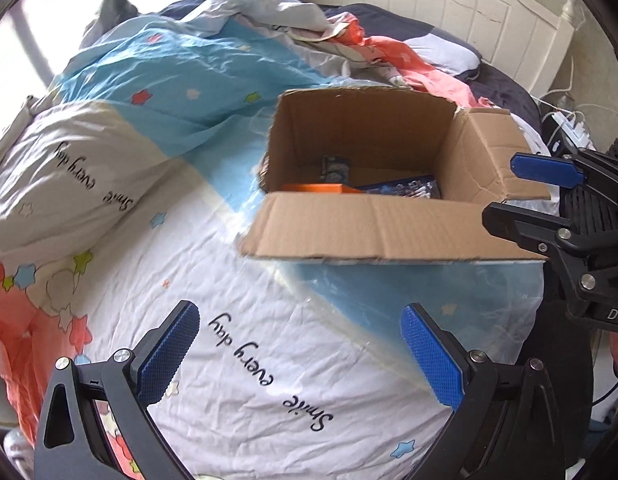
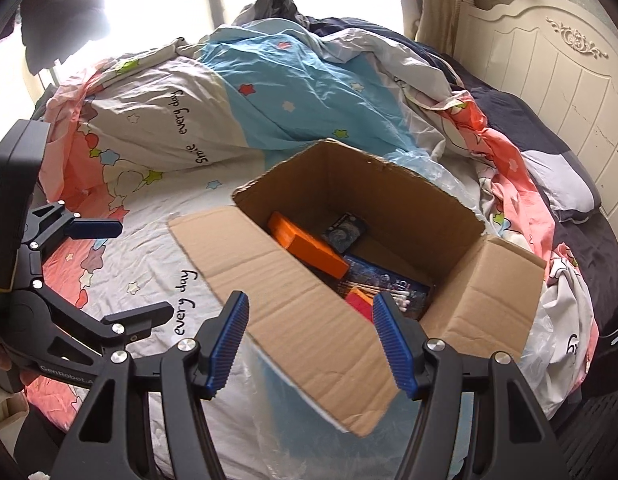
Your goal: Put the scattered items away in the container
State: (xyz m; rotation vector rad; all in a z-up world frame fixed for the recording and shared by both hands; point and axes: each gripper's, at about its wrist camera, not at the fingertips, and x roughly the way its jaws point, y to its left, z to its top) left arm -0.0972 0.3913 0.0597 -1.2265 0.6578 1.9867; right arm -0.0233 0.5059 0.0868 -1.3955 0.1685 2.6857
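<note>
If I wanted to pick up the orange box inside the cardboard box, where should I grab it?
Probably from straight above, pinching the orange box across its two long sides near the middle. It lies flat and slanted in the cardboard box, whose tall walls block any sideways reach. Its near end is hidden behind the front flap. Both the right gripper and left gripper are open and empty.

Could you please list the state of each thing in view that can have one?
Cardboard box: open, flaps folded out, upright on the bed.
Orange case: inside the box.
Cotton swab pack: inside the box.
Left tongs: open, empty.
Right tongs: open, empty.
Quilt: rumpled.
</note>
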